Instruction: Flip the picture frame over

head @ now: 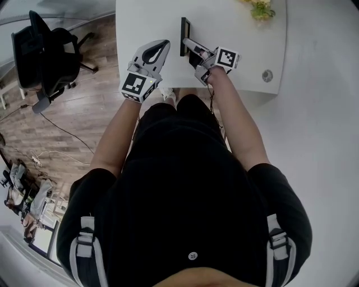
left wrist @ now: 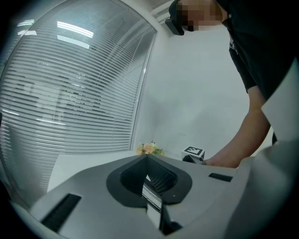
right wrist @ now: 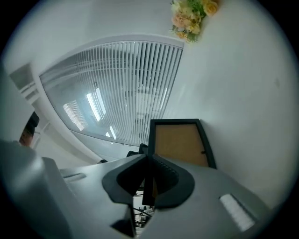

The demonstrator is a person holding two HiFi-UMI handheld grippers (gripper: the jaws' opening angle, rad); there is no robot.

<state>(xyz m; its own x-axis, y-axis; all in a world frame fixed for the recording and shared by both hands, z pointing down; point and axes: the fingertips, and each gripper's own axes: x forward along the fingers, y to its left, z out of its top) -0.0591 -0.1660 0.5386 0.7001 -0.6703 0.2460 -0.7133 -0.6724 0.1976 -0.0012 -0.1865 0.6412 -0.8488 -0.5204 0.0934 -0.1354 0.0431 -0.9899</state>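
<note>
White worktop (head: 146, 22), wood floor (head: 84, 129), office chair (head: 45, 53). Right tongs (right wrist: 148, 163) clamp picture frame (right wrist: 180, 144) edge; its brown back shows only in right gripper view. Left tongs (left wrist: 147, 158) closed, empty.

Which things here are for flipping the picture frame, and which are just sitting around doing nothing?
For the job:
- picture frame, up on its edge
- right gripper, shut on the frame
- left gripper, shut and empty, beside the frame

Just lying about:
- flowers at the table's far edge
- round cap set in the table top
- black office chair on the floor
</note>
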